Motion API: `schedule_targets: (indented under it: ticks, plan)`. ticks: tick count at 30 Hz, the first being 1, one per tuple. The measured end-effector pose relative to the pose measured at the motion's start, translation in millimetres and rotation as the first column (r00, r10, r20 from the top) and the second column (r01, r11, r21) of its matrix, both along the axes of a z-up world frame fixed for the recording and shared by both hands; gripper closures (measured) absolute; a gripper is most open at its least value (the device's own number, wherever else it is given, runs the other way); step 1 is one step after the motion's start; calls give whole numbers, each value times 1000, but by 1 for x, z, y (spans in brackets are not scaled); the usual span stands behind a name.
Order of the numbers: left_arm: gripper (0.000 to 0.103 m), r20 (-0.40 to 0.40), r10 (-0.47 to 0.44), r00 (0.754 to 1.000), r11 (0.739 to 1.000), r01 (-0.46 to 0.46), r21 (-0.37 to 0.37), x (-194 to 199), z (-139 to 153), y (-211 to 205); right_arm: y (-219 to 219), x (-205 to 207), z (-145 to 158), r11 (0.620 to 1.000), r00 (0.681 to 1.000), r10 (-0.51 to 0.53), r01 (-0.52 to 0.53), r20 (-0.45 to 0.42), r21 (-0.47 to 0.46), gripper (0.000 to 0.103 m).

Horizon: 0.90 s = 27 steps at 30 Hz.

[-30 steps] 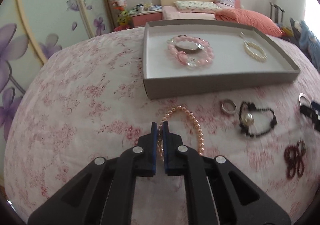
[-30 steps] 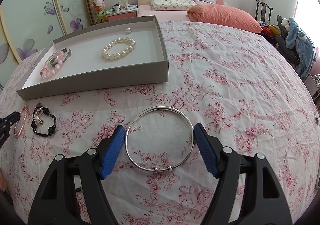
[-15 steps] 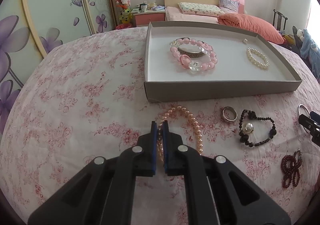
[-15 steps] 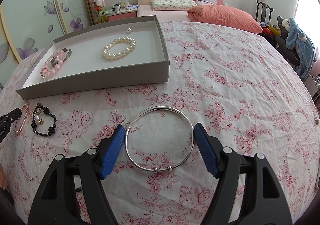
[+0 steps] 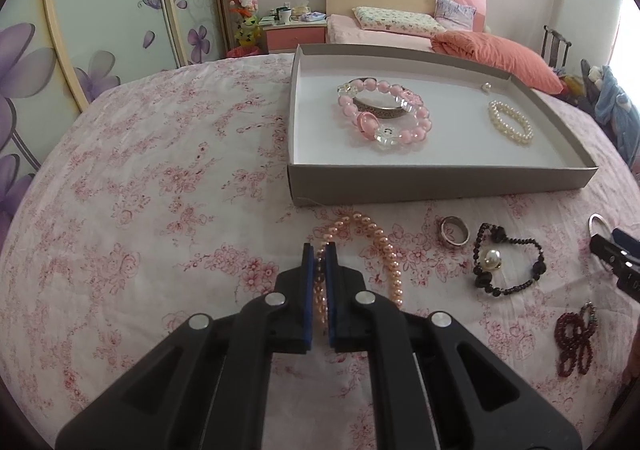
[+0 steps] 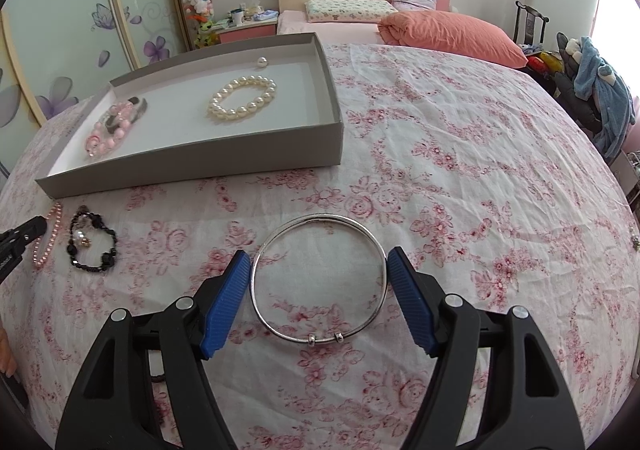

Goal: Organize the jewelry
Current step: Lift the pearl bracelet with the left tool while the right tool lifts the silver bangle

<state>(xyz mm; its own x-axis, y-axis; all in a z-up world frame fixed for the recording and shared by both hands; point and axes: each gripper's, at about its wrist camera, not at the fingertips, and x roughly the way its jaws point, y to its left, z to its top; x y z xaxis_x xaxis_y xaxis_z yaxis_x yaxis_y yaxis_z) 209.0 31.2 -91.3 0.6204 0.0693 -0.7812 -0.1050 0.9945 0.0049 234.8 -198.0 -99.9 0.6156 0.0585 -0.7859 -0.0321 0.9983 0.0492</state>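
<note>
My left gripper [image 5: 319,250] is shut on a strand of pink-orange pearls [image 5: 378,240] that lies on the flowered bedspread in front of the grey tray [image 5: 440,186]. My right gripper [image 6: 318,262] straddles a thin silver bangle [image 6: 322,216] lying flat on the bedspread, its blue pads touching the bangle's two sides. In the tray lie a pink bead bracelet [image 5: 420,130] over a metal band, a white pearl bracelet [image 6: 240,114] and a loose pearl [image 6: 261,62]. Between the two grippers are a silver ring [image 5: 454,244], a black bead bracelet with a pearl [image 5: 492,259] and a dark red bead bracelet [image 5: 574,342].
The tray [image 6: 200,166] sits ahead of both grippers. Beyond the bedspread stands a second bed with an orange quilt [image 6: 448,34]. Floral wardrobe doors [image 5: 100,30] line the left, and clothes are piled on a chair [image 6: 600,98] at the right.
The left wrist view has levelled a little, with the pearls still pinched. The right gripper and the bangle look the same.
</note>
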Motion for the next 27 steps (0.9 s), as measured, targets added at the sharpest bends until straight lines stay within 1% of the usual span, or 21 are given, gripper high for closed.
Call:
schedule_targets:
  ticks: [4,7,13,15,19,27]
  plan:
    - [96,16,-3,1000,1000,3,1,-3,3,0,7,-8,3,1000,1000,15,-14,24,-12,33]
    - [96,44,-8,999,1000,8,6,-7,10,-1,11,-13,6,999,999,29,-28,42,-26,33]
    - [97,94,-13,996,1000,15,-21,-12,23,1,15,-22,15,999,996,41,-41,79,-8,33]
    - [97,120,-18,993,999,22,-36,-15,30,2,15,-24,20,999,994,41,-41,100,-2,33]
    - [96,179,-32,983,998,40,-42,-22,46,-1,16,-28,30,999,989,41,-43,145,8,33]
    - [97,253,-58,966,998,64,-12,-30,69,-14,22,-32,49,998,971,51,-55,234,11,32]
